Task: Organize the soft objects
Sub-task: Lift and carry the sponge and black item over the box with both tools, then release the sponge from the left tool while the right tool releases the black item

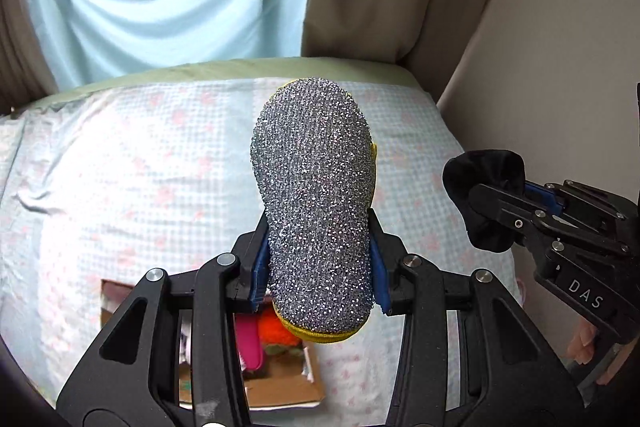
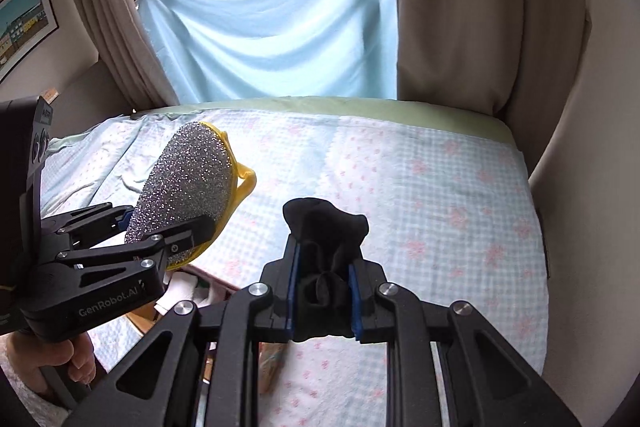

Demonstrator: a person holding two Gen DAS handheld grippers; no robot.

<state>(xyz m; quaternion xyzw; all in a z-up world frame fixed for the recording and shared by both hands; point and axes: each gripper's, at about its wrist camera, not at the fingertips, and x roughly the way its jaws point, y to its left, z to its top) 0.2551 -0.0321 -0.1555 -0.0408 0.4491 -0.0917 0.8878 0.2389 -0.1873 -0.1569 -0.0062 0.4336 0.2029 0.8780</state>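
My left gripper (image 1: 318,269) is shut on a silver glittery scrubbing pad (image 1: 314,199) with a yellow backing, held up above the bed. The same pad (image 2: 188,183) shows at the left of the right wrist view, clamped in the left gripper (image 2: 166,239). My right gripper (image 2: 324,297) is shut on a bunched black sock (image 2: 326,239), also lifted over the bed. In the left wrist view the sock (image 1: 486,197) and the right gripper (image 1: 516,203) sit at the right edge. Both blue pads press on what they hold.
A bed with a pale checked, pink-flowered cover (image 2: 420,195) fills the view below. A cardboard box (image 1: 280,379) holding pink and orange soft items lies under the left gripper. Blue sheet (image 2: 272,19) and beige curtains (image 2: 452,7) hang behind. A wall (image 1: 560,47) stands at right.
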